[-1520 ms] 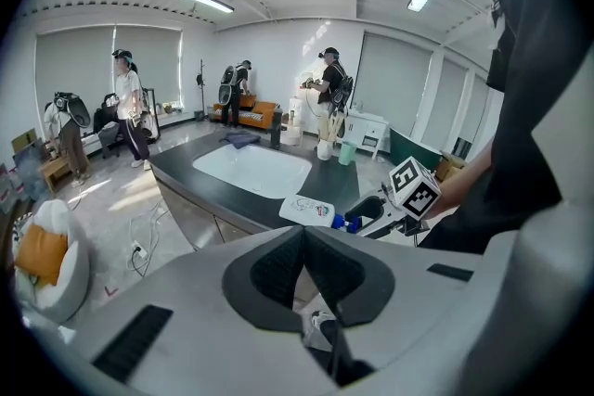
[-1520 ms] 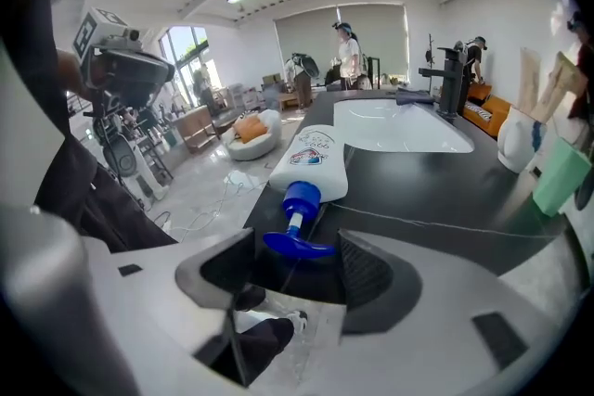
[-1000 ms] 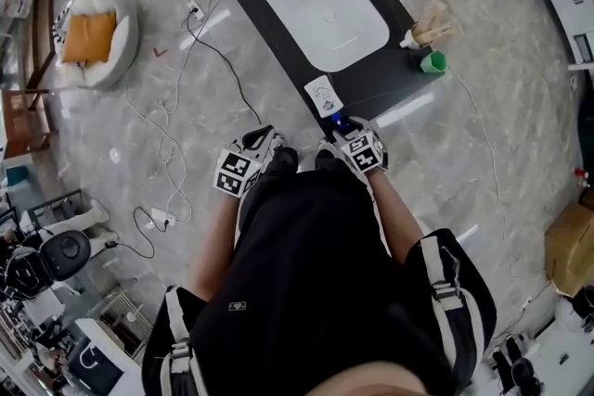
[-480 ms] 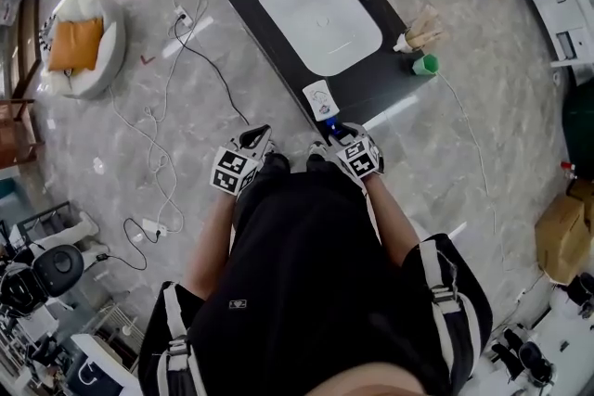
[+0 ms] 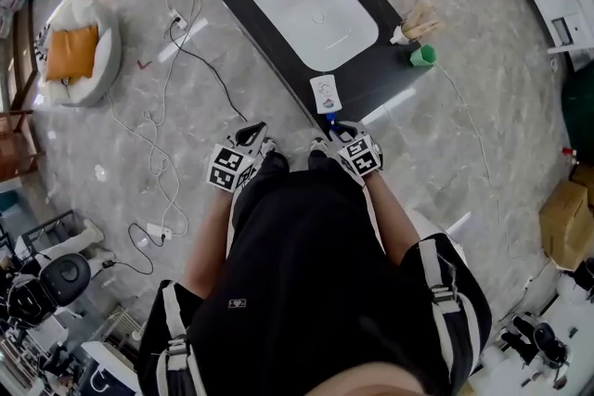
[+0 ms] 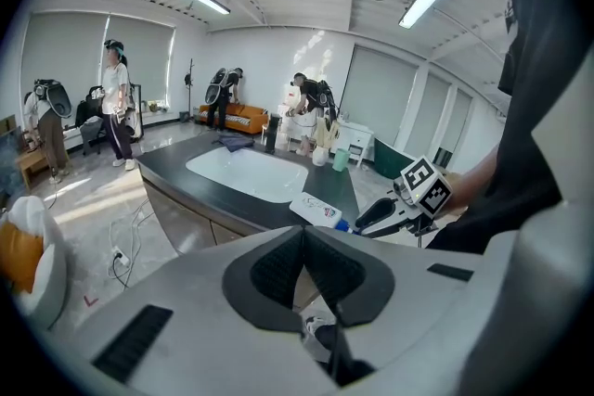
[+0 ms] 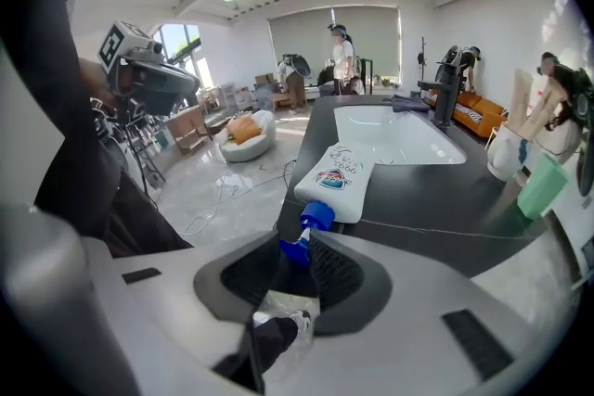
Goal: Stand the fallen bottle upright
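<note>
Find the bottle (image 7: 339, 176) lying on its side straight ahead of the right tool (image 7: 293, 244), flat on the dark table (image 7: 436, 209) near its edge, white body away from the jaws and blue cap (image 7: 316, 216) back toward them. Read the right tool as closing on that cap, the blue end between the pads and seemingly touched on both sides. Read the left tool (image 6: 303, 231) as shut together on nothing, held off to the side and apart from the bottle.

To do the step well, finish the squeeze before lifting; judge the cap a small, slick hold for so long a body. Seat the pads square across the neck, not on the tip alone. Swing the cap end up in an arc, pivoting on the base, so as not to drag the bottle off the near edge. Bring the left tool against the body at any sign of twisting. Release only with the base flat.

Beyond the bottle, see a white basin (image 7: 394, 136) sunk in the table, seemingly empty. Far right of the tool, see a green cup (image 7: 541, 184), contents impossible to tell, and a white holder (image 7: 506, 158) with wooden pieces standing in it. Cannot tell the fill of the opaque bottle.
</note>
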A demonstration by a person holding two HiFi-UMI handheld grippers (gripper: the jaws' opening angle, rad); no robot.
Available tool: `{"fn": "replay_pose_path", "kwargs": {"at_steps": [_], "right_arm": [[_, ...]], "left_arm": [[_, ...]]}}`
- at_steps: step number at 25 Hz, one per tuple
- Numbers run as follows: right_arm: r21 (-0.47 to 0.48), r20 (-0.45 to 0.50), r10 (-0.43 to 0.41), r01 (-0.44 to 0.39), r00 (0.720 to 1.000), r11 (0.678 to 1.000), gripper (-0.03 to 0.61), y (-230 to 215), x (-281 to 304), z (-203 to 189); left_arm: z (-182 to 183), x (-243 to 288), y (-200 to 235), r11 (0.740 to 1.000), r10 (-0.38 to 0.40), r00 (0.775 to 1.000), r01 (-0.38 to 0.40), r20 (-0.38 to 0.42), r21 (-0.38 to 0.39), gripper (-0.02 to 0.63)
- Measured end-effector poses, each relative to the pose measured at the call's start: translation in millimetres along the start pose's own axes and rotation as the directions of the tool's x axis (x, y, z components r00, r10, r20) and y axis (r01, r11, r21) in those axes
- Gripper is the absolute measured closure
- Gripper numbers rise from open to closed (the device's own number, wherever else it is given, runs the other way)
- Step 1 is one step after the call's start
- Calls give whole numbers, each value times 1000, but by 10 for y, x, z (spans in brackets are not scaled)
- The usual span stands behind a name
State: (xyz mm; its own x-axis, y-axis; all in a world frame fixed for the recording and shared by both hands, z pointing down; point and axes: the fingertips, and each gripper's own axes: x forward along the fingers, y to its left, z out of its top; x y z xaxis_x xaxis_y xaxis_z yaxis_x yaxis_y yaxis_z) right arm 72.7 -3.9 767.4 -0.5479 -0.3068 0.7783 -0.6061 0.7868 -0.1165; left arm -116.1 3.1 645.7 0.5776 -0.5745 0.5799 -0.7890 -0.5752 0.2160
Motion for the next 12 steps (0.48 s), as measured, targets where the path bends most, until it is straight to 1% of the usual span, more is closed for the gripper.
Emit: {"fn": "replay_pose_path", "kwargs": {"at_steps": [3,5,7,12], "right_arm": [[6,12,-3,3,1000,1000,425,3,10,-13],[18,22,-10,10,1000,1000,415,0,13,-27],[49,26,-12,11,1000,999,348,-2,35,-61],[74,12,-38,37,999,997,333,-6,123,-110]], "left_arm": [[-25,0,-22,1000,5,1000,-5,-6,-4,598],[-33,4,-56,1000,5,1000,-5,-8,-7,598],[-45,0,-87,1000,3,1000,-3,-13,-8,598],[-113,-31,-127,1000,-9,999,10,-46,12,598]]}}
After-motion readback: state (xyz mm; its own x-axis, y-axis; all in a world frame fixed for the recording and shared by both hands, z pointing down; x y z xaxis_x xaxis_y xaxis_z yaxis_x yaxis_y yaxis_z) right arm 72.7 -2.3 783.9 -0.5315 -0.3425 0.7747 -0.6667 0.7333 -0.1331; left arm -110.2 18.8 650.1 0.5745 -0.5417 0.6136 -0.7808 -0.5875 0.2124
